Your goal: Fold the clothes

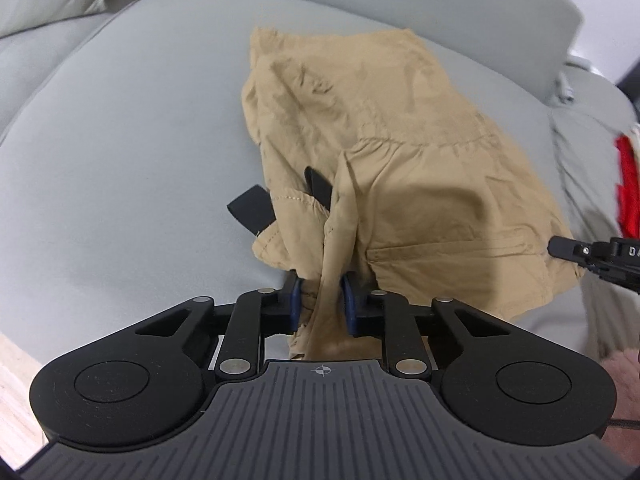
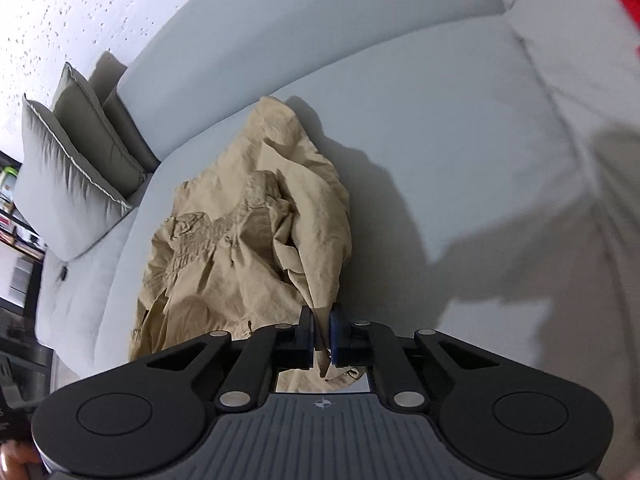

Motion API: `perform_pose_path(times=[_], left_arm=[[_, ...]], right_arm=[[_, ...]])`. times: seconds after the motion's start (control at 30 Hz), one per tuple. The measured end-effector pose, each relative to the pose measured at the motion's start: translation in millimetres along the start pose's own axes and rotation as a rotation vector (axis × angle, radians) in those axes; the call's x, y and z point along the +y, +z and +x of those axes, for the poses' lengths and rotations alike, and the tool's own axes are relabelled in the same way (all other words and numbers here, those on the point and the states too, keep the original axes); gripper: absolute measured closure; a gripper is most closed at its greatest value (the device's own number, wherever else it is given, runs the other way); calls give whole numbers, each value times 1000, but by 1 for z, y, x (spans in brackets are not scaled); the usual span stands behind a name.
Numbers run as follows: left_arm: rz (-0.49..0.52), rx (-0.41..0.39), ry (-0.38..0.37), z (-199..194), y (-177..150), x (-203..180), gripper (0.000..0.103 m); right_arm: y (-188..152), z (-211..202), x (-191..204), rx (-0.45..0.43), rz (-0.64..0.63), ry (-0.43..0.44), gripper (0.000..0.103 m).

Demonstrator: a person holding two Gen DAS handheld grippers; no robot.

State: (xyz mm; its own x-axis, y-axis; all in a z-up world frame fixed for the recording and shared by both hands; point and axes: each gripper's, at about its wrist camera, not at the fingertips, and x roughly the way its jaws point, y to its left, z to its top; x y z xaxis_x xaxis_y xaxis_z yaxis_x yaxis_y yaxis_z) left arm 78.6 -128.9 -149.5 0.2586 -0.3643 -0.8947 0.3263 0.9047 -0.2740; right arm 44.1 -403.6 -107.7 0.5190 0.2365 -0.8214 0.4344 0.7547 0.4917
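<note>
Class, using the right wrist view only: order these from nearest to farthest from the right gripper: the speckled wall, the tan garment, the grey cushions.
1. The tan garment: pinched in the right gripper, spreading ahead and left on the sofa seat.
2. The grey cushions: far left, propped at the sofa's end.
3. The speckled wall: upper left, behind the sofa back.

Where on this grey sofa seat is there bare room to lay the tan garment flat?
Both grippers, left gripper and right gripper, clamp the crumpled tan cotton garment. Bare grey sofa seat lies between the garment and the piped grey cushions; another bare stretch runs towards the seat seam. A red item crowds that far end.
</note>
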Motion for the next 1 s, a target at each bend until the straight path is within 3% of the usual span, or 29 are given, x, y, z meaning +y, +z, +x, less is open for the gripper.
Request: perform_pose_path(times=[0.1, 0.2, 0.37, 0.47, 0.53, 0.6, 0.63, 0.7, 0.77, 0.8, 0.83, 0.9, 0.93, 1.0], left_arm=[[16, 6, -27, -14, -12, -10, 82], [30, 24, -40, -23, -27, -18, 82], [84, 26, 67, -13, -51, -27, 70], [95, -15, 109, -27, -54, -32, 58], [87, -57, 120, -41, -56, -28, 55], [59, -99, 134, -54, -60, -25, 56], [53, -124, 156, -61, -60, -26, 56], [59, -160, 169, -71, -62, -30, 58], [87, -186, 141, -80, -67, -37, 60], [101, -189, 128, -81, -66, -39, 66], [132, -191, 105, -81, -63, -43, 72], [274, -186, 65, -69, -62, -66, 79], [321, -175, 69, -61, -62, -72, 84], [407, -129, 125, -35, -60, -82, 89]], right_arm=[[-7, -21, -3, 2, 47, -9, 96], [-36, -49, -10, 4, 42, -8, 96], [-60, -25, -23, 35, 51, -43, 86], [-59, -31, -22, 11, 79, -34, 71], [-55, -49, -20, -28, 50, -32, 53], [-53, -61, -20, -60, 15, -50, 48], [-53, -73, -18, -97, -54, -104, 48], [-60, -88, -26, -115, -98, -139, 48], [-65, -93, -27, -110, -174, -152, 63], [-65, -91, -26, -98, -201, -142, 80], [-68, -89, -22, -82, -240, -131, 86], [-72, -81, -12, -53, -331, -111, 90], [-77, -71, 3, -31, -442, -93, 90], [-80, -63, 15, -25, -537, -76, 90]])
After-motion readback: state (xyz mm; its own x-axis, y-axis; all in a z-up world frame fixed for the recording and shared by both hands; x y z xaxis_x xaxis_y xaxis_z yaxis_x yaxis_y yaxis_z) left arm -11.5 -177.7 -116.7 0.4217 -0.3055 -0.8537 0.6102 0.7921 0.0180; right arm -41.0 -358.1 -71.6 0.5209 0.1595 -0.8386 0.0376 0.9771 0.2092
